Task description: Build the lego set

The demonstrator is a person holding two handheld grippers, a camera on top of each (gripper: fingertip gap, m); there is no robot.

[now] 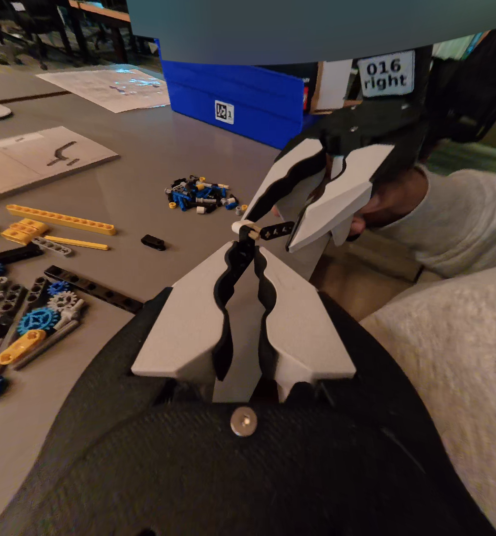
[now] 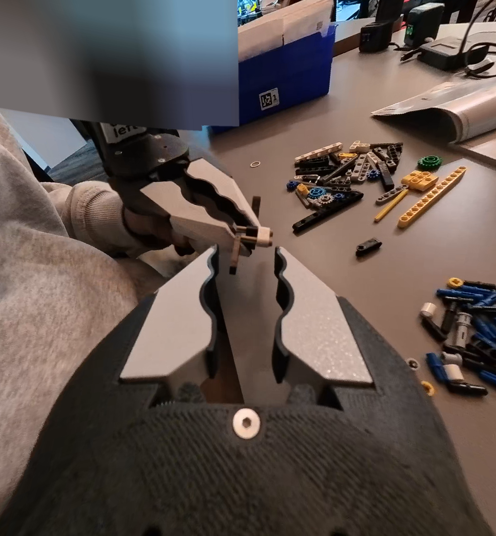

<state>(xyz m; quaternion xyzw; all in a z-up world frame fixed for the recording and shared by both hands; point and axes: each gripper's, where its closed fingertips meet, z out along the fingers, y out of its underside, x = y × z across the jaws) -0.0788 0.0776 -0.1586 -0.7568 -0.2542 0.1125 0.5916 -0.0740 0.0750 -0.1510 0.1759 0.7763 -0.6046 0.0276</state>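
My left gripper [image 1: 244,248] is shut on a thin black beam [image 1: 235,272] that stands up between its fingers. A tan pin with a white bush [image 1: 241,226] goes through the beam's top, and a second thin black beam [image 1: 280,232] hangs on that pin. My right gripper [image 2: 246,250] is open, and its fingertips stand on either side of this second beam [image 2: 233,258] without closing on it. In the right wrist view my left gripper [image 2: 248,232] comes in from the left with the white bush [image 2: 264,236] at its tip. The right gripper also shows in the left wrist view [image 1: 267,232].
On the grey table [image 1: 142,162] lie a pile of small pins [image 1: 200,194], a loose small black piece [image 1: 154,242], a long yellow beam [image 1: 61,219] and a heap of beams and gears [image 2: 342,174]. A blue bin [image 1: 235,95] and open instruction booklets [image 2: 458,107] stand behind. Less than 4 cm separates the two grippers' tips. Left tips and right tips are each some 10 cm from the loose small black piece [image 1: 154,242]. The right camera catches it too, in the right wrist view [image 2: 364,245].
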